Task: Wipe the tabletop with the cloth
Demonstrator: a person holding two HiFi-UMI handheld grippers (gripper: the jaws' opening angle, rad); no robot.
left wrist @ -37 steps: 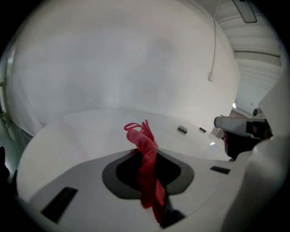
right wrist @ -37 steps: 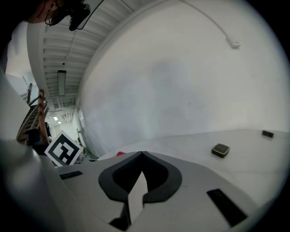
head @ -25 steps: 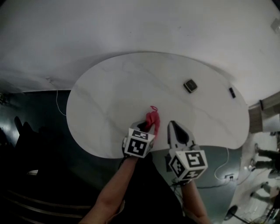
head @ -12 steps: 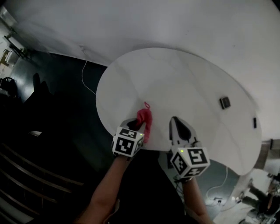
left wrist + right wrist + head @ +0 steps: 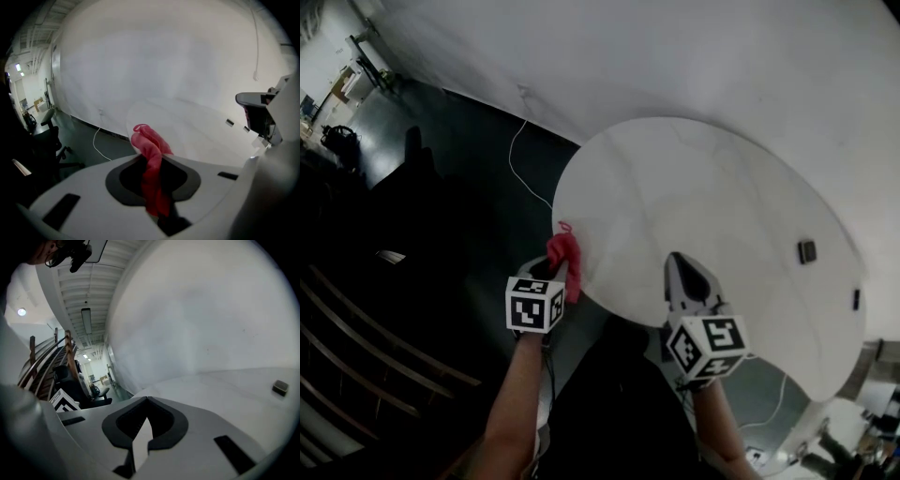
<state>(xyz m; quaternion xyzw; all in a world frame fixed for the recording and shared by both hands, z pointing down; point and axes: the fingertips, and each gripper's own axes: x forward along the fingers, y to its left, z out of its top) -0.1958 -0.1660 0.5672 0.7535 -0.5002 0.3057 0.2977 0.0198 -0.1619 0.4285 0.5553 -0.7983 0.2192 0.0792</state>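
A crumpled red cloth (image 5: 564,253) sticks up from my left gripper (image 5: 557,270), which is shut on it. That gripper hangs just off the left edge of the rounded white table (image 5: 703,197), over the dark floor. In the left gripper view the cloth (image 5: 151,152) stands between the jaws of the left gripper (image 5: 150,164), with the table (image 5: 192,129) ahead and to the right. My right gripper (image 5: 678,264) is above the table's near edge, its jaws together and holding nothing. In the right gripper view the right gripper (image 5: 147,400) points across the table (image 5: 225,387).
A small dark square object (image 5: 807,250) and a thin dark one (image 5: 856,299) lie at the table's far right; the square object (image 5: 280,387) also shows in the right gripper view. A white cable (image 5: 520,150) runs on the floor. An office chair (image 5: 49,136) stands to the left.
My left gripper has carried the cloth leftward, from over the table's near part to just past its left edge. The right gripper has kept its place by the near edge.
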